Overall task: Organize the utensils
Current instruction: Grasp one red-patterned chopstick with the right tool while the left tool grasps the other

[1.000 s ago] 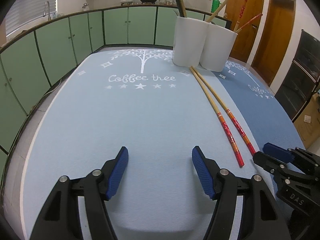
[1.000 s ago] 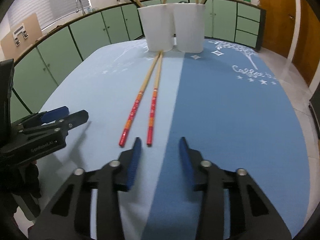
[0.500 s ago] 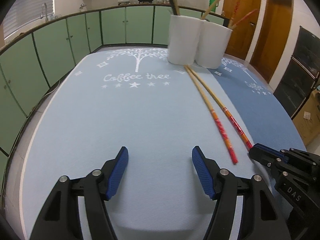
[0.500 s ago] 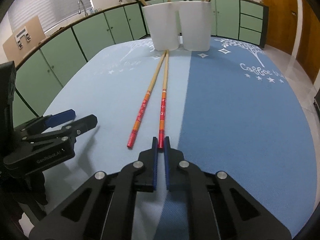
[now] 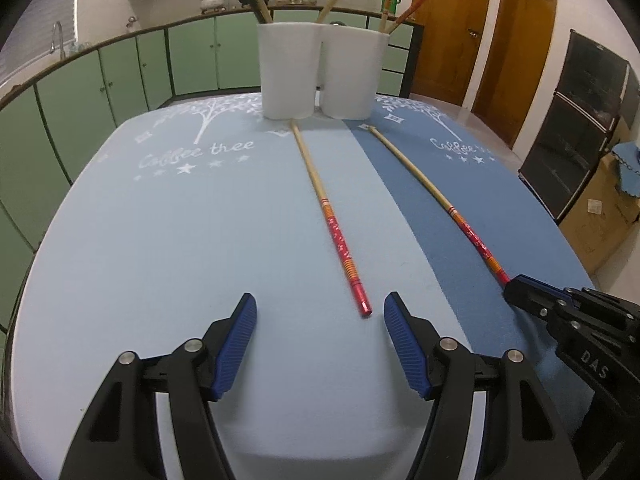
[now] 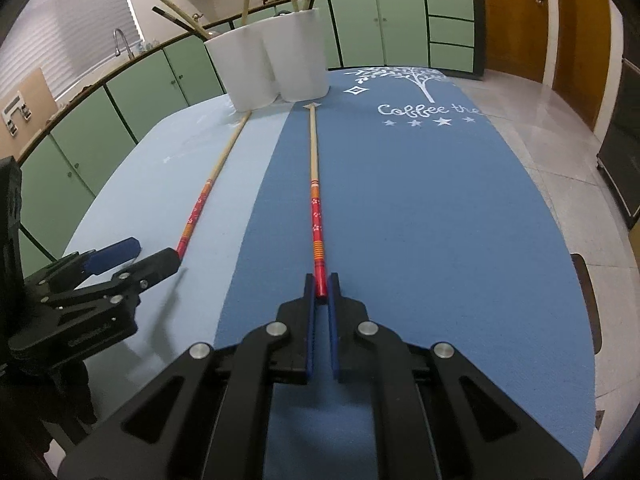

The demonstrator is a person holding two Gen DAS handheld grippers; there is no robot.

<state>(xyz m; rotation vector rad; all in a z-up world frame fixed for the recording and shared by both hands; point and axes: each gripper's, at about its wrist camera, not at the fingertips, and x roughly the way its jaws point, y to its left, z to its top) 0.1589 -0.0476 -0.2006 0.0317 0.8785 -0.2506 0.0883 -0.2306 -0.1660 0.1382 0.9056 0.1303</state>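
The right gripper (image 6: 321, 289) has its blue pads pressed onto the red end of one chopstick (image 6: 315, 200), which stretches away over the dark blue mat (image 6: 440, 220) with its bare wooden tip near the two white holders (image 6: 296, 60). The left gripper (image 5: 318, 320) is spread wide and holds nothing; it hangs low over the light blue mat (image 5: 160, 240). Just ahead of it, closer to its right finger, lies the red end of the second chopstick (image 5: 332, 224), flat on the light mat with its wooden tip touching the base of the nearer white holder (image 5: 286, 72). More chopsticks stand tilted in both holders. The two loose chopsticks lie apart, splaying wider toward the grippers.
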